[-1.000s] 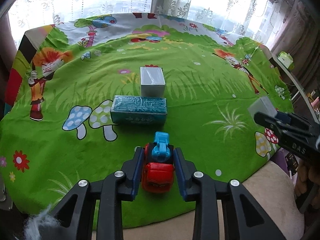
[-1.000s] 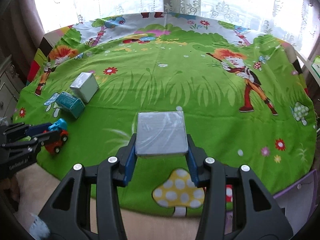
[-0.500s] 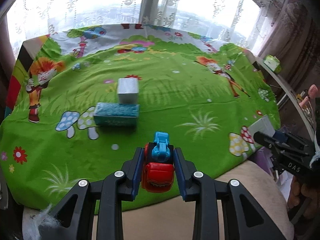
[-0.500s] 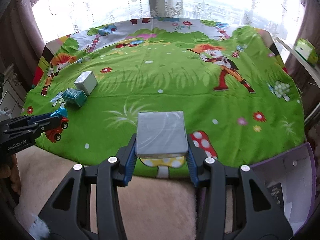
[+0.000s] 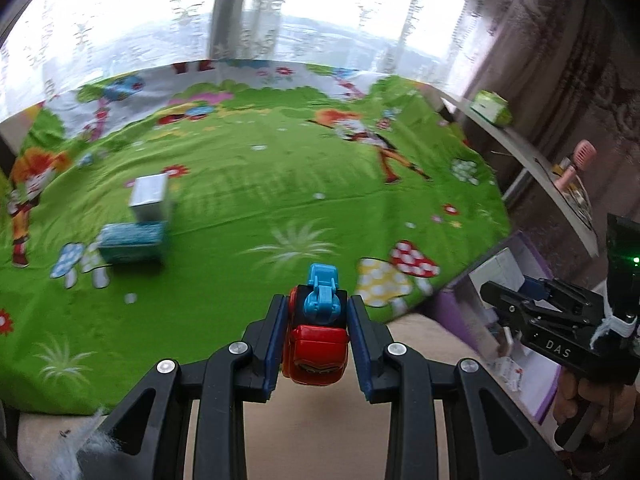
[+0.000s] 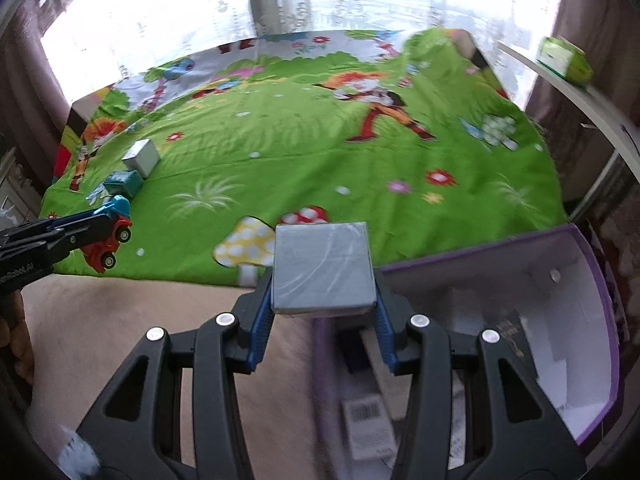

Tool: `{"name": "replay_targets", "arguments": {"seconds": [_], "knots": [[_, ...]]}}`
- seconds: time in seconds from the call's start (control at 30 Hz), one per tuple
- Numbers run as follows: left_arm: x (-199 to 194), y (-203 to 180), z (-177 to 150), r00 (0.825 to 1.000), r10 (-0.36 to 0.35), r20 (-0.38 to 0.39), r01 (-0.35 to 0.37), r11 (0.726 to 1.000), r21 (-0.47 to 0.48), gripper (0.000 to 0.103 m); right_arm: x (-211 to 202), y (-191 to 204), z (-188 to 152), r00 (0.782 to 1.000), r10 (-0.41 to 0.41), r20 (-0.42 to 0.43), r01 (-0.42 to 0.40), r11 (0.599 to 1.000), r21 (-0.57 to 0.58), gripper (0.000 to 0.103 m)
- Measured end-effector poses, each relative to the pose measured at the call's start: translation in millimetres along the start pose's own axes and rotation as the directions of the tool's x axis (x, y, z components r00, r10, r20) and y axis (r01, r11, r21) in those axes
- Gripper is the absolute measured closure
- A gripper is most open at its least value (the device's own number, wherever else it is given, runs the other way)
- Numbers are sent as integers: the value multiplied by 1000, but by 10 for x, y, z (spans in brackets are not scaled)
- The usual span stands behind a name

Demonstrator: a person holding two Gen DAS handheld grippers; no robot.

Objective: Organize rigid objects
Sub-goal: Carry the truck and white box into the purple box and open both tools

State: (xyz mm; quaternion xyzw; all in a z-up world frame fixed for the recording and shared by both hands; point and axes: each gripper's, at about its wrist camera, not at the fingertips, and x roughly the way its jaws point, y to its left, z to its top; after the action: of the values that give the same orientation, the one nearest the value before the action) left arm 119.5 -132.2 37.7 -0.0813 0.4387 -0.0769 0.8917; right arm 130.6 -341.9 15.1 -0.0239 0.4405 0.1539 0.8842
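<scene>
Both my hands have swung away from the middle of the bed [image 5: 280, 200] toward its near right edge over the last second, and the purple box [image 6: 592, 280] on the floor beside it has come into the right wrist view, where a moment ago only green sheet showed. My left gripper [image 5: 318, 336] is clamped on the toy truck [image 5: 318, 344], its pads pressing the red cab from both sides, with the blue part poking up between them. My right gripper [image 6: 324, 300] is partly open but closed around the grey box [image 6: 322, 268], which now hangs over the near wall of the purple box. The silver box [image 5: 150, 196] and the teal box [image 5: 134, 240] lie on the sheet, touching or nearly so, well behind me. I judge both carried things are headed into the purple box, the grey one first; two pieces remain to fetch.
</scene>
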Motion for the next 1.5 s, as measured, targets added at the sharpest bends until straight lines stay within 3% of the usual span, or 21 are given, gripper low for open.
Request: {"name": "replay_targets", "arguments": {"seconds": [0.53,0.97,1.2,1.27,1.33,1.5], "knots": [[199,-1076,-39,986,-151,-77,162,973,167,71,-303,-1180,-408,985,-165,-50,171,969,181,54],[297,-1924,-317,947,-249,-204,302,906,298,71,-360,-1665,-703,970,-217,-107,238,938,253,54],[295,-2141,-443,926,-293,-239,363,865,347,71,-352,-1701,-720,970,-213,-121,238,937,256,54],[312,-2180,-466,912,-316,-262,395,849,351,70,-332,-1706,-721,969,-212,-129,240,936,259,50],[362,-2180,-473,908,-311,-280,396,854,337,68,-325,-1715,-718,968,-214,-129,242,933,268,37],[399,-2093,-450,906,-315,-284,394,873,288,65,-339,-1694,-701,970,-211,-122,236,934,268,35]]}}
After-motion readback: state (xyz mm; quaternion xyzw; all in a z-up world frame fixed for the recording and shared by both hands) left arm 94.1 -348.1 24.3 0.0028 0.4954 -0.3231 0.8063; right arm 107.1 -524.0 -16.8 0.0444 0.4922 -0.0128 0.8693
